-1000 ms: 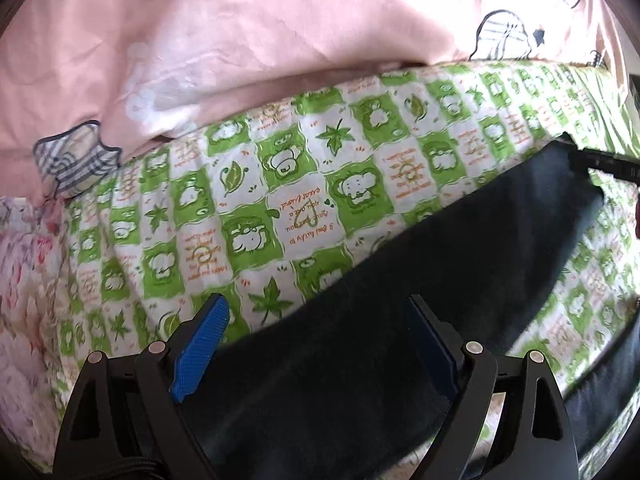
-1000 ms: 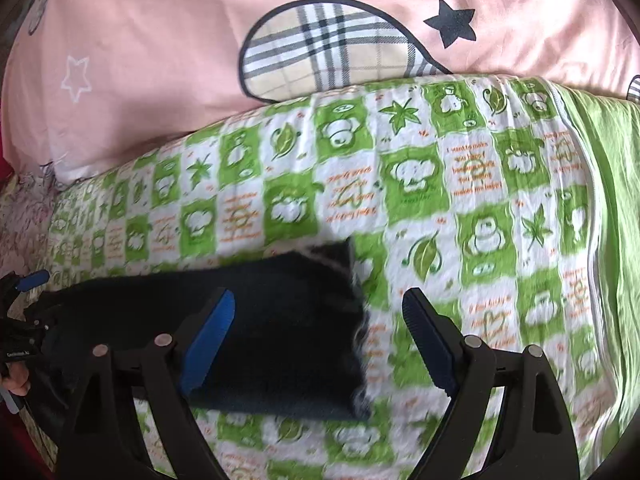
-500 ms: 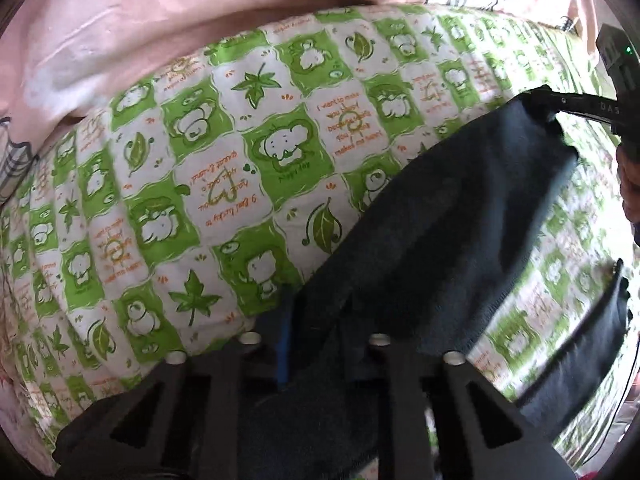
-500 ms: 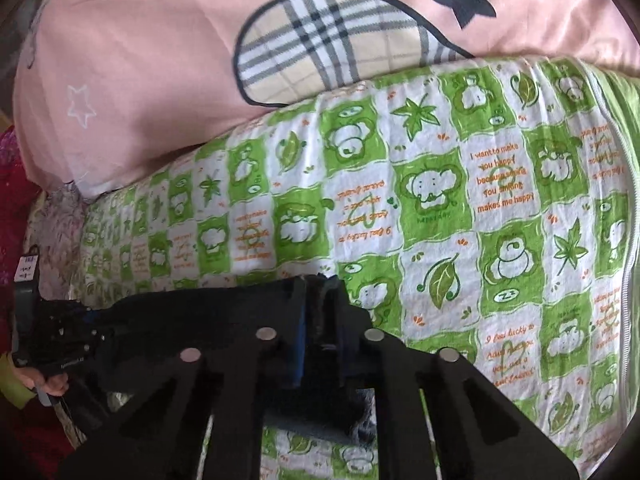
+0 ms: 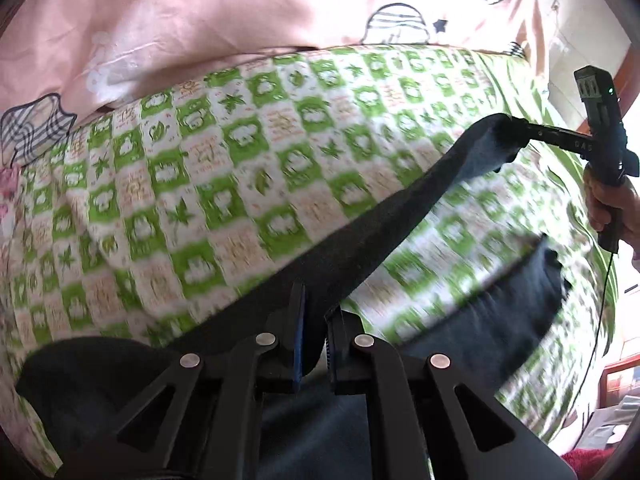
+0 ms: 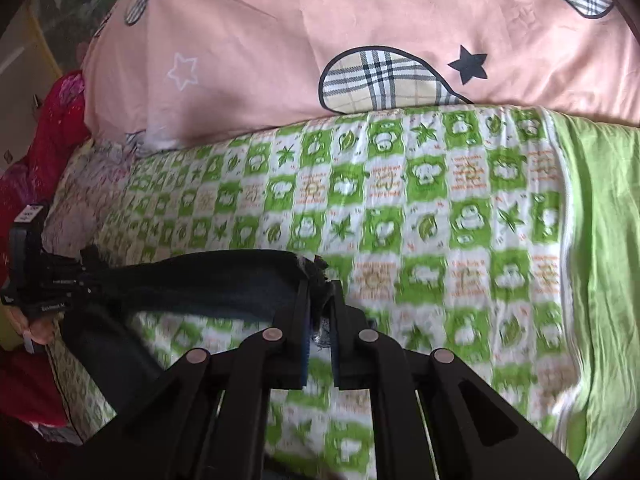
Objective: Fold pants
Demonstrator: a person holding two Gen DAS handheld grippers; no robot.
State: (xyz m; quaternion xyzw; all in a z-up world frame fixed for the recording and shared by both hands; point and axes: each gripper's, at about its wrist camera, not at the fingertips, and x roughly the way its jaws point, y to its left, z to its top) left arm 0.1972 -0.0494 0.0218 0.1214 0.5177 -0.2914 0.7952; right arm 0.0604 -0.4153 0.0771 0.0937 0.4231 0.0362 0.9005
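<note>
The dark navy pants hang stretched between my two grippers above the green-and-white patterned bed sheet. My left gripper is shut on the waist end of one leg. My right gripper is shut on the frayed hem of that leg. In the left wrist view the right gripper pinches the far hem, held by a hand. The other leg lies on the sheet below. In the right wrist view the left gripper holds the far end.
A pink quilt with plaid patches and stars lies along the far side of the bed. A plain green cover runs along the right. Red floral fabric sits at the left edge. Wooden furniture stands beyond the bed's right side.
Both grippers went from open over the pants to shut on them. They have since lifted the top leg off the sheet and pulled it taut between them.
</note>
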